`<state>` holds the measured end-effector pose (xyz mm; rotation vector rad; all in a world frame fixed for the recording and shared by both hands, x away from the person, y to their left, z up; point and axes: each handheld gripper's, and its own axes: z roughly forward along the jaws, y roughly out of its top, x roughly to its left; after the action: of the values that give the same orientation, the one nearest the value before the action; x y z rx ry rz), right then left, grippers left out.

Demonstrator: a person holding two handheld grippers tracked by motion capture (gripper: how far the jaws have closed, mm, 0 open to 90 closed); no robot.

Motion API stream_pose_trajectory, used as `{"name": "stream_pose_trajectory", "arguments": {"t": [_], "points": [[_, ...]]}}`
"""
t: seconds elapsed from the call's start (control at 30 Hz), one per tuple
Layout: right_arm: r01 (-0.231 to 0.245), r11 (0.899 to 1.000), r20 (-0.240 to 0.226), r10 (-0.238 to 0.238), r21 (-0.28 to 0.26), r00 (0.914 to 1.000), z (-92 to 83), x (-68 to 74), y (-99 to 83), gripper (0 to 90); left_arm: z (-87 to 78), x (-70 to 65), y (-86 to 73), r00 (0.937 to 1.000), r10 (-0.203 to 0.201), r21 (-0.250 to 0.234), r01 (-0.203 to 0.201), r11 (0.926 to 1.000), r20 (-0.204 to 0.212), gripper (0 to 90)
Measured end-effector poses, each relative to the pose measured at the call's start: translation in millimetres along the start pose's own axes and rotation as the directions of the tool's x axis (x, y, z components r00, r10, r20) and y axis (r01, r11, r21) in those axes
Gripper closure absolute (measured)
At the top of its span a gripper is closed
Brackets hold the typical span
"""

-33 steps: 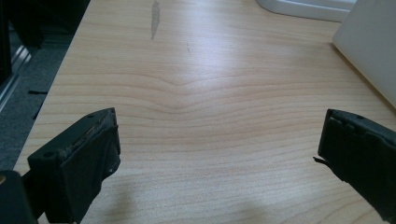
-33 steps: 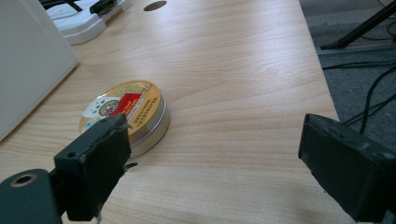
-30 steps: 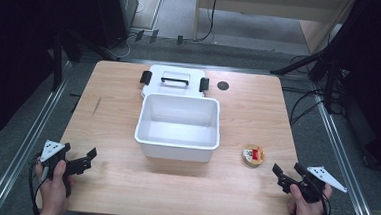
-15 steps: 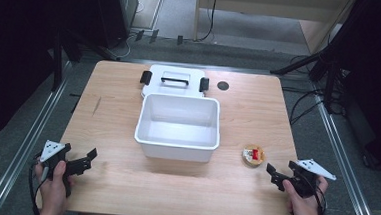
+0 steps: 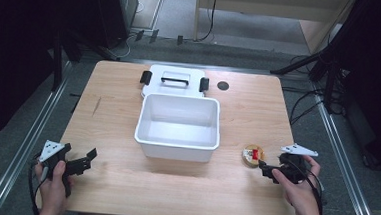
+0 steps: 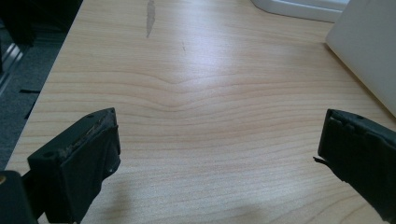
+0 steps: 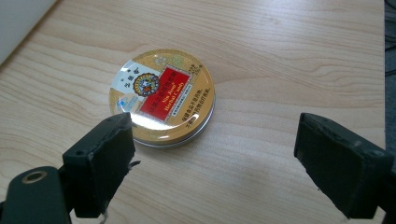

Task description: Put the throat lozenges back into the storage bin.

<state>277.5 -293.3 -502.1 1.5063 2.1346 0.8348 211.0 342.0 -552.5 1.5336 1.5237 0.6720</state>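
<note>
Basically, work is at its start: nothing has been picked up yet. A small round gold tin with a red label lies flat on the wooden bench, near the right edge, just right of an open white bin at the bench's middle. The bin looks empty; its lid w/ black clips lies behind it, toward the far edge. The right gripper hovers low just short of the tin, jaws wide, one jaw overlapping the tin's near rim in the right gripper view; no contact can be confirmed. The left gripper waits near the front left corner, jaws wide, holding nothing. Left to do, prob.: grasp the tin, move it into the bin, maybe fit the lid.
</note>
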Motion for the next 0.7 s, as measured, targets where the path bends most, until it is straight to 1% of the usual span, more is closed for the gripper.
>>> {"name": "stream_pose_trajectory", "arguments": {"t": [0.03,0.07,0.1,0.13,0.23,0.27,0.3,0.33,0.37,0.43,0.47,0.5,0.6,0.63,0.67,0.7], "points": [[0.022,0.999,0.009,-0.022,0.028,0.9997,0.7,2.6,6.0,12.4,0.3,0.1,0.1,1.0000,0.000,0.002,0.000,1.0000,0.001,0.0],[0.022,0.999,0.009,-0.022,0.028,0.9997,0.7,2.6,6.0,12.4,0.3,0.1,0.1,1.0000,0.000,0.002,0.000,1.0000,0.001,0.0],[0.029,0.999,0.006,-0.030,0.044,0.9995,0.8,4.8,10.2,12.4,0.4,0.1,0.2,1.0000,0.002,0.005,-0.002,1.0000,0.002,0.0],[0.029,0.999,0.006,-0.030,0.044,0.9995,0.8,4.8,10.2,12.4,0.4,0.1,0.2,1.0000,0.002,0.005,-0.002,1.0000,0.002,0.0],[0.056,0.996,0.009,-0.056,0.076,0.9984,2.9,9.1,17.7,12.4,0.5,0.3,0.3,1.0000,0.002,0.008,-0.002,1.0000,0.004,0.0],[0.056,0.996,0.009,-0.056,0.076,0.9984,2.9,9.1,17.7,12.4,0.4,0.5,0.4,1.0000,0.001,0.009,-0.001,1.0000,0.007,0.0],[0.061,0.993,0.005,-0.062,0.100,0.9981,4.9,11.2,20.8,11.9,0.4,0.7,0.4,1.0000,0.000,0.009,0.000,1.0000,0.008,0.0],[0.061,0.993,0.005,-0.062,0.100,0.9981,4.9,11.2,20.8,11.9,0.4,0.7,0.4,1.0000,0.000,0.009,0.000,1.0000,0.008,0.0],[0.069,0.992,0.003,-0.070,0.109,0.9975,6.1,12.1,22.2,11.6,0.3,0.7,0.4,1.0000,0.000,0.011,0.000,0.9999,0.009,0.0],[0.082,0.986,0.005,-0.084,0.144,0.9965,9.6,15.3,26.4,9.9,0.5,0.7,0.4,1.0000,0.001,0.011,-0.001,0.9999,0.009,0.0],[0.082,0.986,0.005,-0.084,0.144,0.9965,9.6,15.3,26.4,9.9,0.5,0.7,0.4,1.0000,0.001,0.011,-0.001,0.9999,0.009,0.0],[0.081,0.984,0.006,-0.083,0.160,0.9966,10.8,16.1,27.8,8.3,0.7,0.7,0.4,1.0000,0.001,0.011,-0.001,0.9999,0.009,0.0],[0.082,0.975,-0.021,-0.079,0.209,0.9966,14.9,17.9,32.3,4.6,0.7,0.7,0.5,1.0000,0.002,0.013,-0.002,0.9999,0.010,0.0],[0.093,0.966,-0.040,-0.086,0.242,0.9955,17.2,20.0,34.3,2.8,0.9,0.6,0.5,1.0000,0.001,0.012,-0.001,0.9999,0.009,0.0],[0.093,0.966,-0.040,-0.086,0.242,0.9955,17.2,20.0,34.3,2.8,0.9,0.6,0.5,1.0000,0.001,0.012,-0.001,0.9999,0.009,0.0],[0.097,0.961,-0.044,-0.089,0.257,0.9951,18.5,21.1,35.0,2.5,1.0,0.6,0.5,1.0000,0.001,0.012,-0.001,0.9999,0.009,0.0]]}}
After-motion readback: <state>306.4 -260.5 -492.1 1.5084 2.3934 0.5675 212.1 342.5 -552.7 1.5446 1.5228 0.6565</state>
